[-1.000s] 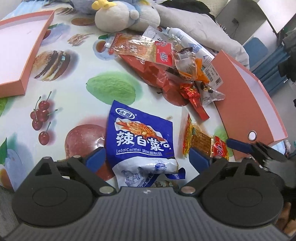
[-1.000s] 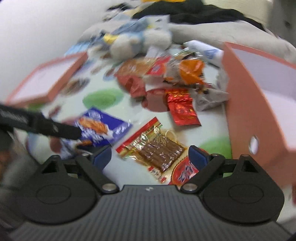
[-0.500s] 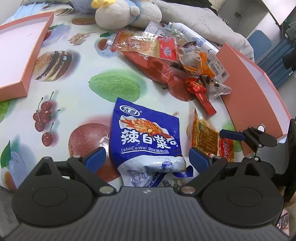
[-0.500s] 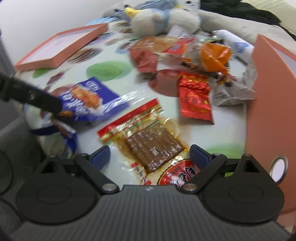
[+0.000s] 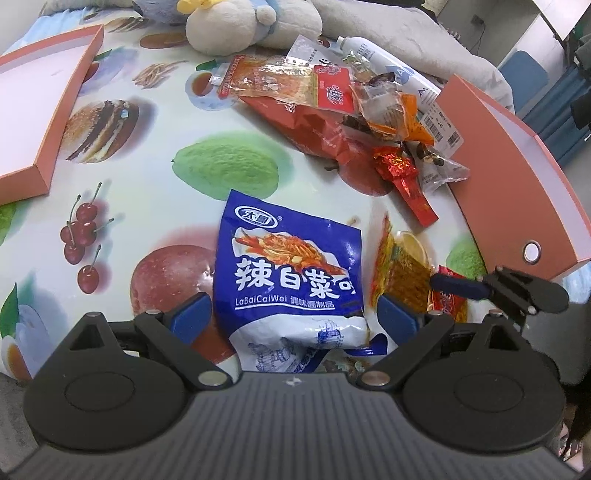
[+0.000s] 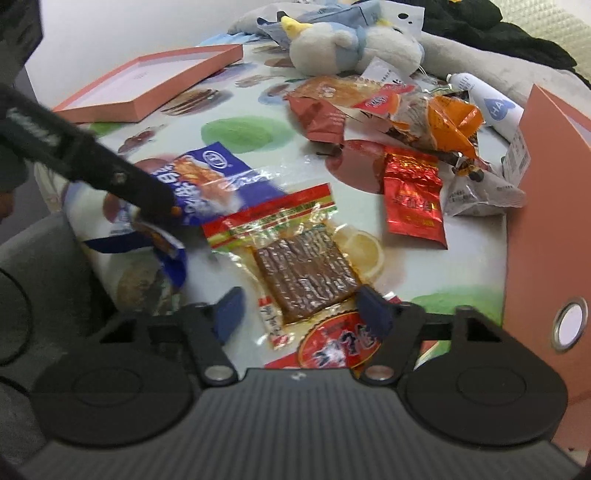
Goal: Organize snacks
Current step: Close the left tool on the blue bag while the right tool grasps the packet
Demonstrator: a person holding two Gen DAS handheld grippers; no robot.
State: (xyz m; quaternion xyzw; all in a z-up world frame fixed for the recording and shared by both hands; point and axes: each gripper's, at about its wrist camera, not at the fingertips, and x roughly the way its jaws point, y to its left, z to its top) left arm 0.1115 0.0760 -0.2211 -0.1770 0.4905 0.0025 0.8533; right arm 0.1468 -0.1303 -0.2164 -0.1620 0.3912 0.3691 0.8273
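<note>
A blue snack bag (image 5: pixel 291 273) lies flat on the fruit-print tablecloth between the fingers of my left gripper (image 5: pixel 295 317), which is open; its pads stand just off the bag's sides. Beside it lies a clear packet of brown strips (image 6: pixel 306 273) with a red and green header. My right gripper (image 6: pixel 301 314) straddles that packet's near end, jaws closing, the left pad still apart from it. In the left wrist view the right gripper's blue fingertip (image 5: pixel 458 286) shows over the same packet (image 5: pixel 402 273). The blue bag (image 6: pixel 207 173) also shows in the right wrist view, part hidden by a dark finger (image 6: pixel 110 173).
An open orange box (image 5: pixel 517 192) stands at the right, its lid (image 5: pixel 37 110) at the far left. A heap of snack packets (image 5: pixel 332 110), a red foil packet (image 6: pixel 412 195), a white tube (image 6: pixel 491 103) and a plush toy (image 5: pixel 236 26) lie beyond.
The right gripper's fingers have drawn closer together around the brown-strip packet, and its view has rolled and steadied. The left gripper has stayed over the blue bag.
</note>
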